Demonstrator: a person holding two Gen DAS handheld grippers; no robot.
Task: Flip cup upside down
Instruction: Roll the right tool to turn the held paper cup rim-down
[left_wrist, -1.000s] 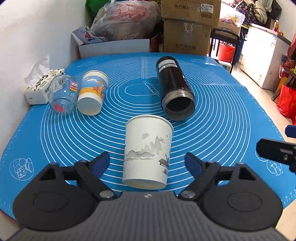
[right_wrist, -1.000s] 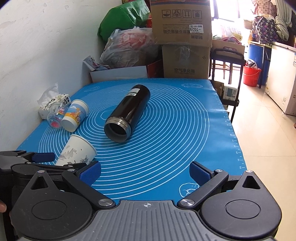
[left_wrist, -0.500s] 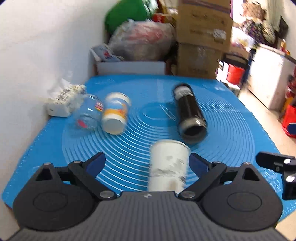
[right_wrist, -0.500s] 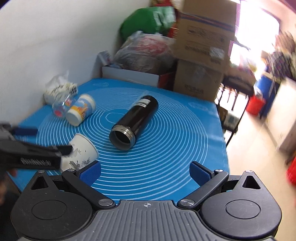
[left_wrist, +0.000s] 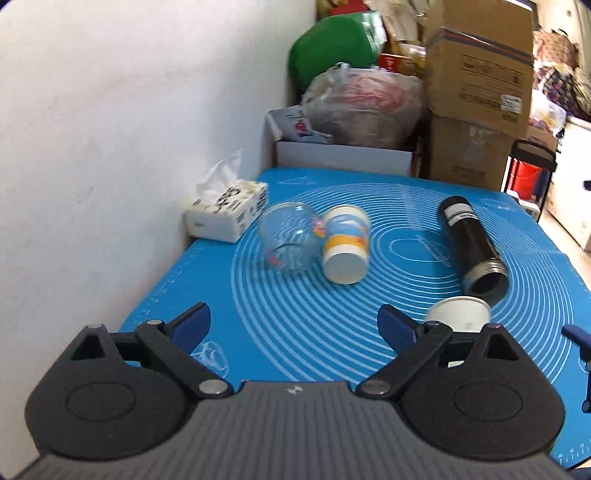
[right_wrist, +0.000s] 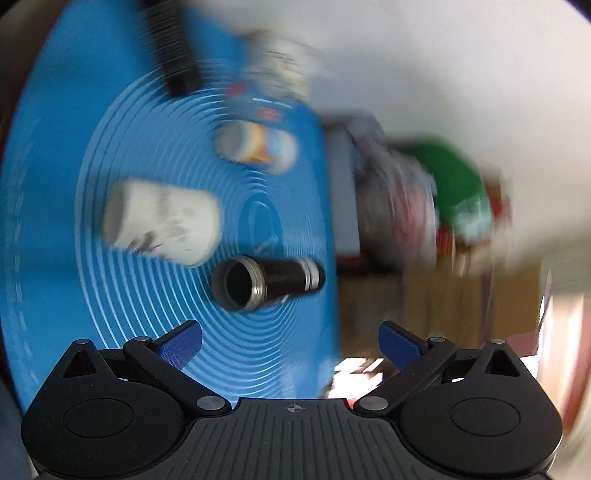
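A white paper cup with grey ink print (left_wrist: 460, 314) lies on its side on the blue mat (left_wrist: 369, 317), partly hidden behind my left gripper's right finger. My left gripper (left_wrist: 293, 325) is open and empty, off to the cup's left. The right wrist view is rolled sideways and blurred; the cup (right_wrist: 162, 221) lies there above and left of my open, empty right gripper (right_wrist: 290, 341). A black flask (right_wrist: 266, 284) lies on its side with its open mouth just ahead of the right gripper. It also shows in the left wrist view (left_wrist: 474, 251).
A blue-and-orange paper cup (left_wrist: 345, 245) and a clear glass (left_wrist: 290, 238) lie on their sides at the mat's left. A tissue box (left_wrist: 227, 214) sits against the white wall. Cardboard boxes (left_wrist: 476, 96) and bags (left_wrist: 364, 107) stand behind the table.
My left gripper has swung left and back, so the white cup moved from between its fingers to behind the right finger. My right gripper has rolled sideways and moved over the mat toward the flask.
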